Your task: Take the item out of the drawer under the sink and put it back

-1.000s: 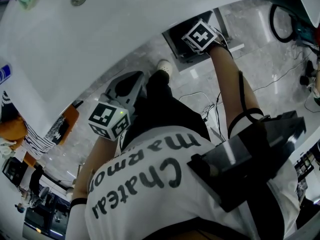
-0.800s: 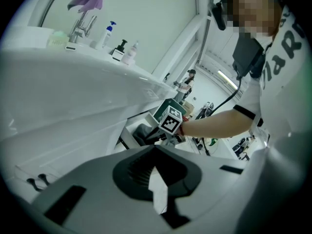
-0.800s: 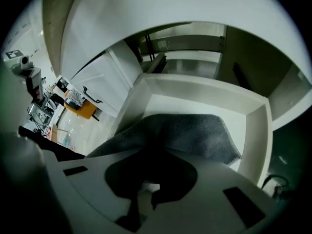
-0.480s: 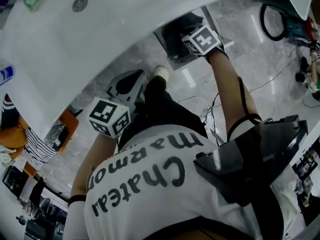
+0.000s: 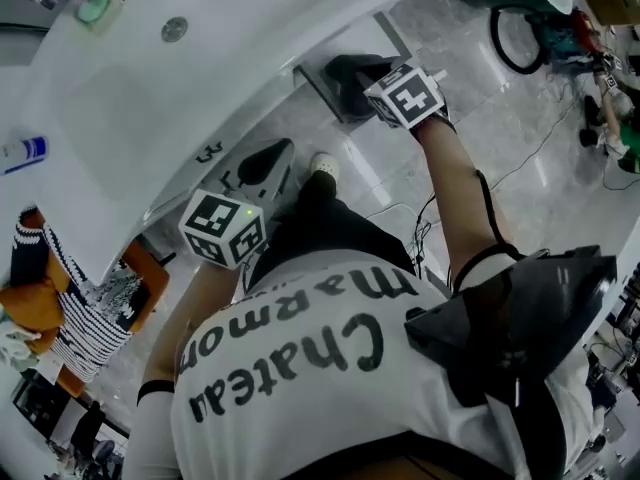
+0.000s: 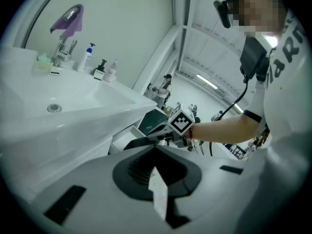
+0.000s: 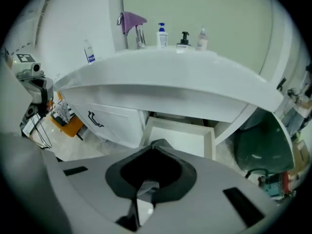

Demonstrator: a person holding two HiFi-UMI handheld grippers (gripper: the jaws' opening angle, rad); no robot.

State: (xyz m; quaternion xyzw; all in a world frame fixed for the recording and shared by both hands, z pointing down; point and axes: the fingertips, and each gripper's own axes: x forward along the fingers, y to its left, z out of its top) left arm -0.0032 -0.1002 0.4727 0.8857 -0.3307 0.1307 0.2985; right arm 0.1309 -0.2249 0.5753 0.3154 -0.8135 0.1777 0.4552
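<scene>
Over the last second you have lifted both grippers. The right gripper rose further, up and away from the drawer below the sink.

The item itself shows in no view. The part of the drawer's floor that the right gripper view shows is bare white. The back end, under the sink, is hidden by the basin's front edge, so nothing can be said about how the item looks or exactly where it lies.

Your right gripper's jaws are pressed together with nothing between them, so you are not carrying the item there. The left gripper is also closed on nothing, and it is held up at the sink's front.

The drawer stands pulled out below the sink. My reading is that the item is either back inside, out of sight, or not yet picked up; these views do not settle which. In either case the drawer is not yet pushed in.

Left of the drawer, below the sink, is a cupboard door with a dark handle. To the sink's right stands a dark green bin. At the back of the sink are bottles and a tap draped with a purple cloth.
</scene>
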